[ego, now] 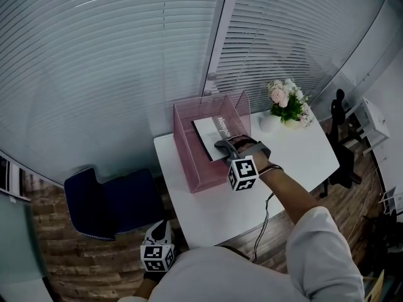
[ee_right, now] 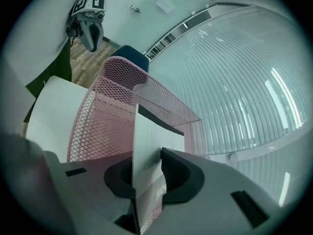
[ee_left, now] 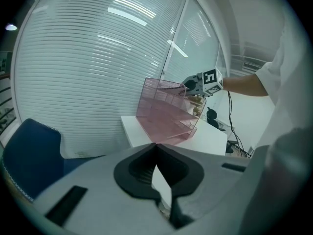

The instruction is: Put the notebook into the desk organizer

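The pink mesh desk organizer [ego: 189,162] stands on the white table [ego: 296,153]. A white notebook [ego: 211,134] stands upright inside it, leaning slightly. My right gripper [ego: 230,145] reaches over the organizer's front rim. In the right gripper view the notebook [ee_right: 146,131] sits between the jaws of my right gripper [ee_right: 148,153], which stand slightly apart and do not clamp it. My left gripper [ego: 160,226] hangs low beside the table's near corner, shut and empty [ee_left: 156,146]. From there the organizer [ee_left: 166,111] and the right gripper [ee_left: 195,86] show ahead.
A vase of pink flowers [ego: 286,106] stands at the table's far right corner. A blue chair [ego: 107,203] sits left of the table, and a black chair [ego: 340,143] to the right. White blinds close off the back. A cable [ego: 264,222] hangs off the near edge.
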### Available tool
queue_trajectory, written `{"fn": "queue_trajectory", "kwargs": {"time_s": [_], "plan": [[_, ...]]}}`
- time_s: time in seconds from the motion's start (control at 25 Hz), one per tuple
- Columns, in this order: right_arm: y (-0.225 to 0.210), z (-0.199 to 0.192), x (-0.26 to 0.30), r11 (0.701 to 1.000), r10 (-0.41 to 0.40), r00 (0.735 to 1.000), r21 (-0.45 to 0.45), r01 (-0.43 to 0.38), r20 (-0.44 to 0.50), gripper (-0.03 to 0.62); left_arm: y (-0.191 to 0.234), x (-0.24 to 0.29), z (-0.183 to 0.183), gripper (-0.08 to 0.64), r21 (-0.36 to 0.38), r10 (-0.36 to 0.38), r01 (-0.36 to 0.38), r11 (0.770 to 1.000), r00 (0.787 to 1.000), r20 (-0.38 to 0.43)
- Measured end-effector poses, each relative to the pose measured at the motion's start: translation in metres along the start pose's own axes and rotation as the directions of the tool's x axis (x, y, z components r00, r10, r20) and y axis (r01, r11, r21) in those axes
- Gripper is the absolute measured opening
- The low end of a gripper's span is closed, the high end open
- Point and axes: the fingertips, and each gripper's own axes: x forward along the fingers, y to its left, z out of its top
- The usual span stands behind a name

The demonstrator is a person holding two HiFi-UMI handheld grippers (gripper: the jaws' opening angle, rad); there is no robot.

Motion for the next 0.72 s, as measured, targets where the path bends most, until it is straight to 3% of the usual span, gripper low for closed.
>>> {"fn": "queue_trajectory", "kwargs": {"time_s": [0.28,0.6,0.72], "plan": [[0.006,-0.003,-0.002,0.987,0.155,0.988,0.031,-0.156,0.011,0.183,0.001,0.003,0.003,0.009,0.006,-0.005,0.005,1.000,1.000,0.002],[0.011,0.003,-0.015,0.942,0.328,0.944,0.063,-0.329,0.025,0.276,0.005,0.004,0.005,0.008,0.005,-0.002,0.002,1.000,1.000,0.002],[0.015,0.005,-0.018,0.920,0.378,0.925,0.096,-0.381,0.048,0.282,0.006,0.005,0.005,0.009,0.002,-0.001,0.001,1.000,1.000,-0.001]]}}
